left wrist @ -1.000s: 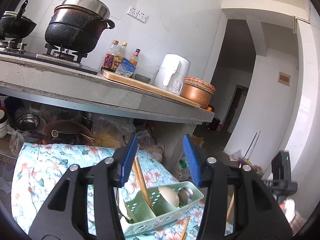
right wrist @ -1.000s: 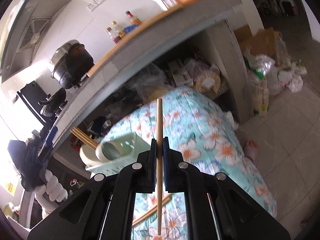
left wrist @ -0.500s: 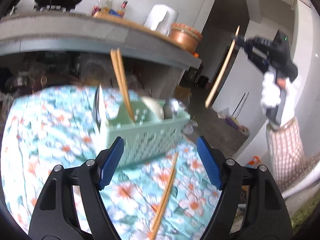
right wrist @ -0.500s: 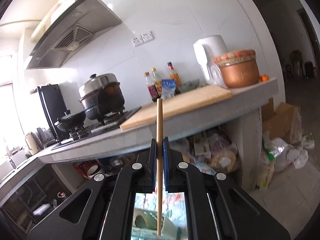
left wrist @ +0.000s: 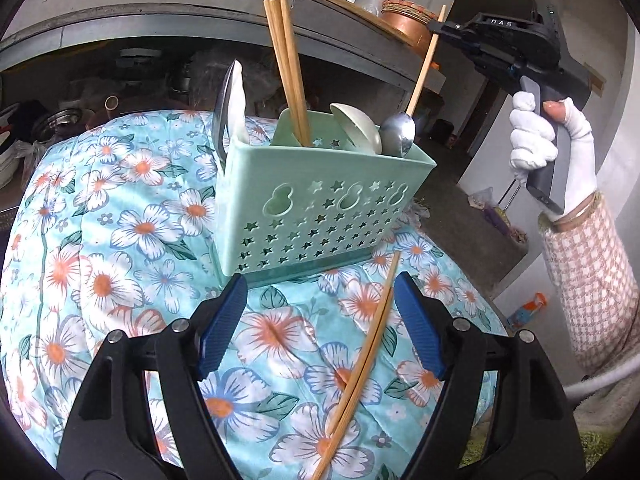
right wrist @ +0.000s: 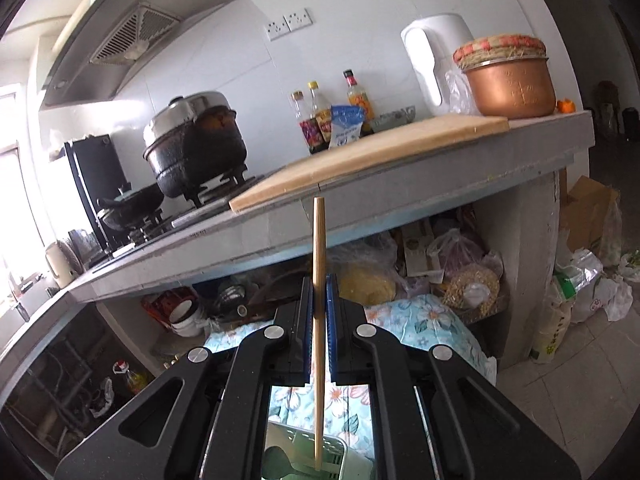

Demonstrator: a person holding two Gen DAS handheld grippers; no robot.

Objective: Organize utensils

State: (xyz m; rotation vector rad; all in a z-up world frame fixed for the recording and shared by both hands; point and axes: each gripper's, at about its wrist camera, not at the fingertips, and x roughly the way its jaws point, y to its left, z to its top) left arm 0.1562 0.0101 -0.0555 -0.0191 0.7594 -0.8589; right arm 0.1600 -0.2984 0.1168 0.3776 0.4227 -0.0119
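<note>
A: Between left tool [left wrist: 320,328] pads, wide open and empty: chopstick pair [left wrist: 360,364] lying lengthwise on floral cloth [left wrist: 120,240], just before caddy [left wrist: 320,200]
B: Right tool [right wrist: 319,312] clamps one upright chopstick [right wrist: 319,264] above caddy

We're in a home kitchen: range hood [right wrist: 132,28] over a gas stove [right wrist: 168,216] carrying a blackened pot [right wrist: 196,148], concrete counter [right wrist: 440,168] with sauce bottles [right wrist: 320,116], cutting board [right wrist: 368,152], white kettle [right wrist: 436,60]; pans and food bags stored underneath.
</note>
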